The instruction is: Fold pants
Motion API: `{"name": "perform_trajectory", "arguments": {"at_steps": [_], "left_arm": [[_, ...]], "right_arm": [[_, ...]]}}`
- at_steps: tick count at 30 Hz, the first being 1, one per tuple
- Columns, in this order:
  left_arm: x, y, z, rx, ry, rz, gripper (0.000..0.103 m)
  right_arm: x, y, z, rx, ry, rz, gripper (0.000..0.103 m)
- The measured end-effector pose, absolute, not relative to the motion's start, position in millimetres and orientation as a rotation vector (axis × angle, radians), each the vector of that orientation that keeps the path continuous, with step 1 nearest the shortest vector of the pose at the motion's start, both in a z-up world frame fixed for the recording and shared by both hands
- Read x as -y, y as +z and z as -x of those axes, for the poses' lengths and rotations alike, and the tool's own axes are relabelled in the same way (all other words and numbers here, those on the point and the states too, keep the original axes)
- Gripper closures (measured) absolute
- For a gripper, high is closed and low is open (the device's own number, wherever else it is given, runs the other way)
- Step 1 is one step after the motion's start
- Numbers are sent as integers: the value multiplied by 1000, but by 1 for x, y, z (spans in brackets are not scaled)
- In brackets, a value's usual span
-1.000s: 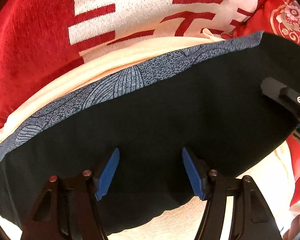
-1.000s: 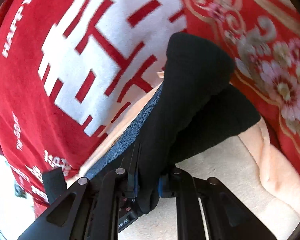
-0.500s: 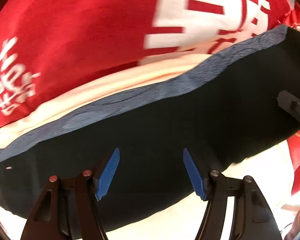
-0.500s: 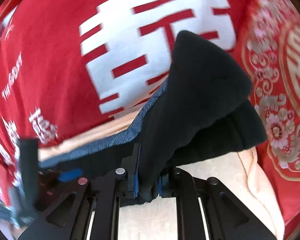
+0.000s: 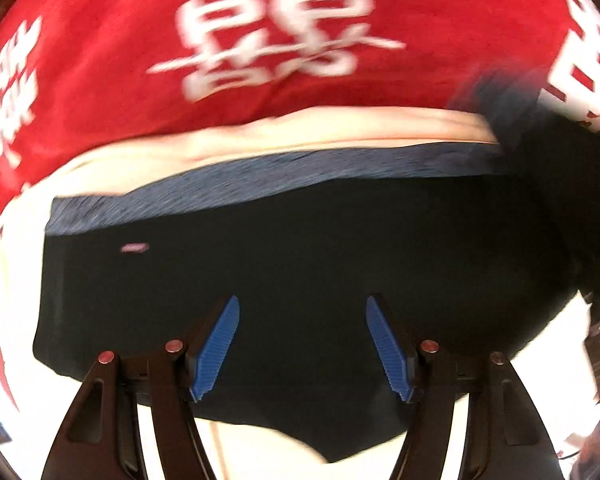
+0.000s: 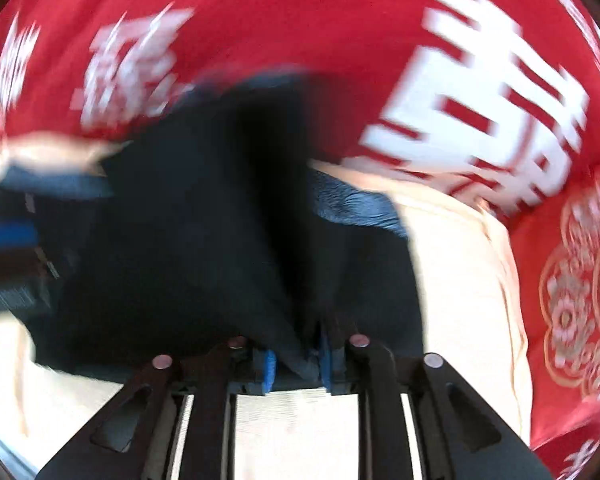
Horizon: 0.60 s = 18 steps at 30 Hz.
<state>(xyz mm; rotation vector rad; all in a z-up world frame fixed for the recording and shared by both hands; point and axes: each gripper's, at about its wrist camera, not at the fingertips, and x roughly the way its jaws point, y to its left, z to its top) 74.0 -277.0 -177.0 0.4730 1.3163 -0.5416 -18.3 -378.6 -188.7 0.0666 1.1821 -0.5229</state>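
Note:
The black pants [image 5: 300, 264] with a grey-blue patterned waistband [image 5: 260, 184] lie on a cream blanket [image 5: 260, 140]. My left gripper [image 5: 302, 348] is open just above the black cloth, blue pads [image 5: 220, 344] wide apart, holding nothing. My right gripper [image 6: 298, 364] is shut on a fold of the black pants [image 6: 204, 240], which rises from between its blue pads [image 6: 269, 368] and drapes to the left. The waistband [image 6: 352, 204] shows behind the fold. Both views are blurred by motion.
A red bedspread with large white characters [image 5: 276, 40] lies beyond the blanket, also in the right wrist view [image 6: 480, 112]. A red cover with gold flower pattern [image 6: 580, 300] lies at the right. The cream blanket [image 6: 460, 280] extends to the right of the pants.
My right gripper has carried the held fold of pants to the left across the garment. The left gripper's view has shifted left along the waistband; it stays open.

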Motion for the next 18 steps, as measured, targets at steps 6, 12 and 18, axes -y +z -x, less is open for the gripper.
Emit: {"name": "perform_trajectory", "arguments": {"at_steps": [6,12,18], "left_arm": [[242,-185,-81,-1342,-499,-442,36],[266,-179,-72,-1366,-564,-420,35],[290,-176,-61,-1351,-617,-439,35]], "right_arm": [[308,-234,4,-1265,-526,377,59],[298,-196,30,-1192,-372,259,56],[314,-172,39,-1108,-287,124,56]]}}
